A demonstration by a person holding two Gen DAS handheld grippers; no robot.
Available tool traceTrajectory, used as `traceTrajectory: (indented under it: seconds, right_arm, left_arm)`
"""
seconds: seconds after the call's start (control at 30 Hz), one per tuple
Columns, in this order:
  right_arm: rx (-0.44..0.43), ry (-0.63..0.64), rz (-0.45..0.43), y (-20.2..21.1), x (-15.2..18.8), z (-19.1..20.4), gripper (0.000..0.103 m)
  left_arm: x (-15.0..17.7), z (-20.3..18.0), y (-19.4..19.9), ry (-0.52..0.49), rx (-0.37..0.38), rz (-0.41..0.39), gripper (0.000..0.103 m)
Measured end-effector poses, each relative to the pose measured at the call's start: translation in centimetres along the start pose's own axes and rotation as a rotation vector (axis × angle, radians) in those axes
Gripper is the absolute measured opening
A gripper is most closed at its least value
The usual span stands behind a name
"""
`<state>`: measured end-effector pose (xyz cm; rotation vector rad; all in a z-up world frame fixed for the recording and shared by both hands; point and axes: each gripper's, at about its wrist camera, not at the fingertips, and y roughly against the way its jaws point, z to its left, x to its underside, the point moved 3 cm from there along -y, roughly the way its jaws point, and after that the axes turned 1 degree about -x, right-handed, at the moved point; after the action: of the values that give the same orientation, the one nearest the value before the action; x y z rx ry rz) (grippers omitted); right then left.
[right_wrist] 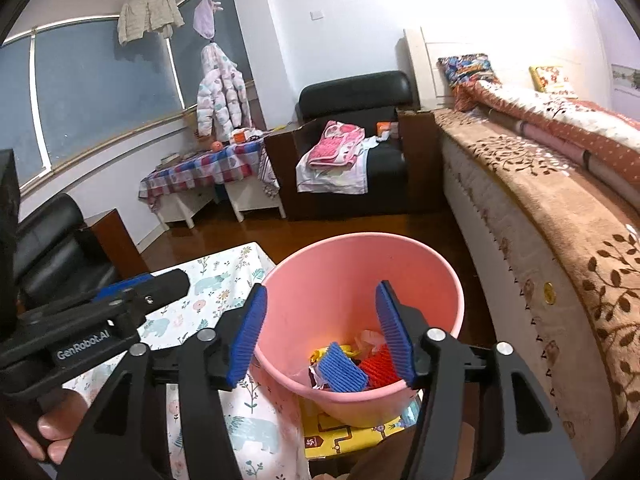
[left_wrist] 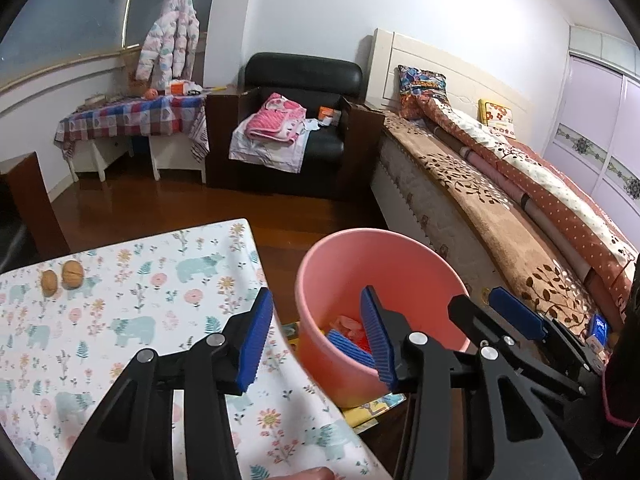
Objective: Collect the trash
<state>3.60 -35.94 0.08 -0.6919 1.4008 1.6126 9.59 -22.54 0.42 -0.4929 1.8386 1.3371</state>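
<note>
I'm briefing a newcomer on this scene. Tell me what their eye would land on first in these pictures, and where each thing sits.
First is the pink bucket on the floor between the patterned table and the bed, with blue and red scraps at its bottom. Next, the right gripper hangs open above the bucket, nothing between its blue pads. Last, two walnuts lie side by side on the table's far left.
</note>
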Motion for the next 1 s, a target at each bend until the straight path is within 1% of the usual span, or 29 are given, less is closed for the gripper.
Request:
traceTrajectory:
  seconds: [0.07, 0.33, 0.57, 1.0]
  right_arm:
    - [0.014, 0.011, -0.010, 0.4, 0.1, 0.7, 0.058]
    - [0.049, 0.015, -0.030, 1.4, 0.0, 2.1, 0.058]
    - [0.053, 0.036, -0.041, 1.9, -0.1, 3.3, 0.058]
    - [0.054, 0.056, -0.024, 1.8, 0.2, 4.5, 0.058]
  left_arm:
    - [0.1, 0.1, 0.5, -0.005, -0.007, -0.007, 0.043]
    - [0.4, 0.7, 2.1, -0.003, -0.029, -0.041, 0.042]
    - [0.7, 1.4, 2.9, -0.002, -0.036, -0.052, 0.041]
    - [1.4, 2.4, 3.4, 0.009, -0.038, -0.052, 0.041]
